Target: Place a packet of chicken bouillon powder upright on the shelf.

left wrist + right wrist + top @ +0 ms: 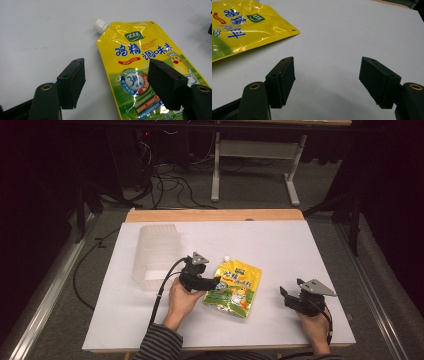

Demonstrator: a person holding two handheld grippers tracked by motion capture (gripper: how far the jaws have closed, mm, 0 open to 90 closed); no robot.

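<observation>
A yellow spout pouch (pixel 234 287) with blue lettering and a white cap (pixel 100 25) lies flat on the white table cover (pixel 280 245), near the middle. My left gripper (pixel 214 281) is at the pouch's left edge, low over the table. In the left gripper view it (pixel 116 77) stands open, its right jaw over the pouch (pixel 140 50) and its left jaw over bare cover. My right gripper (pixel 286 293) is to the right of the pouch and apart from it. It (pixel 327 75) is open with nothing between its jaws, and a corner of the pouch (pixel 242 27) lies off to its upper left.
A translucent ribbed plastic container (pixel 155 255) stands at the back left of the cover, just behind my left hand. The table's wooden back edge (pixel 215 215) borders a floor with cables and a desk frame (pixel 255 165).
</observation>
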